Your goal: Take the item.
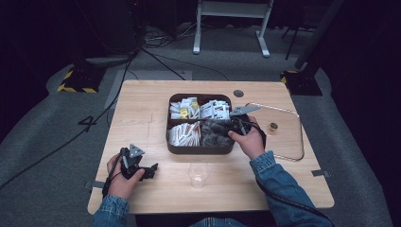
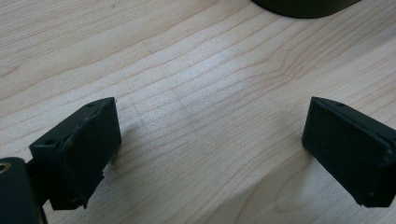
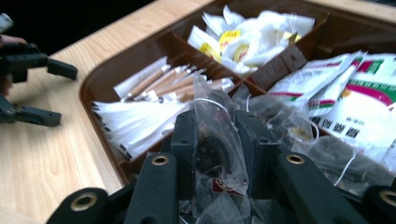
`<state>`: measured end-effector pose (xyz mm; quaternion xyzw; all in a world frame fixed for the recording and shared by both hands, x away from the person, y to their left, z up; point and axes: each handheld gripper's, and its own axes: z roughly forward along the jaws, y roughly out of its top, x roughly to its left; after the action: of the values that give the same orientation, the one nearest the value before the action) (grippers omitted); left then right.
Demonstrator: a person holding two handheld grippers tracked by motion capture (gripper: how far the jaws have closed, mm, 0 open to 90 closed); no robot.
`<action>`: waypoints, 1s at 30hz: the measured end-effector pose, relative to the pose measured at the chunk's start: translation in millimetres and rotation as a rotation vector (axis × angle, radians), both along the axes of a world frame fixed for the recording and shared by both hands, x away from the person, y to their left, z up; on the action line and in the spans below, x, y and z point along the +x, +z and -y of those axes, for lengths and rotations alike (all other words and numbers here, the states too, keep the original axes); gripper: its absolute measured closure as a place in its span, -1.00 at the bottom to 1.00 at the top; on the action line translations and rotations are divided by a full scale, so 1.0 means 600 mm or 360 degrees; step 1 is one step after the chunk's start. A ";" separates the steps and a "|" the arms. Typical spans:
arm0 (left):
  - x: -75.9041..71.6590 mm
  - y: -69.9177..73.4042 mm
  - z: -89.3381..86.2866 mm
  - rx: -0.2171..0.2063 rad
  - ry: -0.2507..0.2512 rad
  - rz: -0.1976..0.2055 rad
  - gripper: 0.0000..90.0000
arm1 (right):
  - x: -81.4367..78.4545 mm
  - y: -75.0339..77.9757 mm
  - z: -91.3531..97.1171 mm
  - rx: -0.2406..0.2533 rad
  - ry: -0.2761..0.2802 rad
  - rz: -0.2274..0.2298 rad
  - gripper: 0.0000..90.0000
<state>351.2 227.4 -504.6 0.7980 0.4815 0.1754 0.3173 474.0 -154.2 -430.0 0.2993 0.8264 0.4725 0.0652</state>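
Right gripper (image 3: 215, 140) has a tea bag pinched

Its jaws are clamped on a clear plastic sachet of dark tea (image 3: 218, 144), just over the near right compartment of the dark brown divided tray (image 1: 201, 149). Left gripper (image 2: 210, 149) sits wide open on the light wooden table (image 2: 196, 79), nothing between its jaws.
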 end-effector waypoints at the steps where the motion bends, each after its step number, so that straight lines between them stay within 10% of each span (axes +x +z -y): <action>1: 0.000 0.000 0.000 0.0000 -0.0003 0.0000 -0.89 | -0.001 0.003 0.001 0.0011 0.0009 0.0014 0.57; 30: 0.000 0.000 -0.003 -0.0001 0.0006 -0.0001 -0.89 | -0.069 0.077 -0.003 0.0017 0.0047 0.0145 0.57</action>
<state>351.4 229.0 -504.6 0.7970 0.4831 0.1757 0.3169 432.7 -152.1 -383.9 0.2657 0.8243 0.4910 0.0941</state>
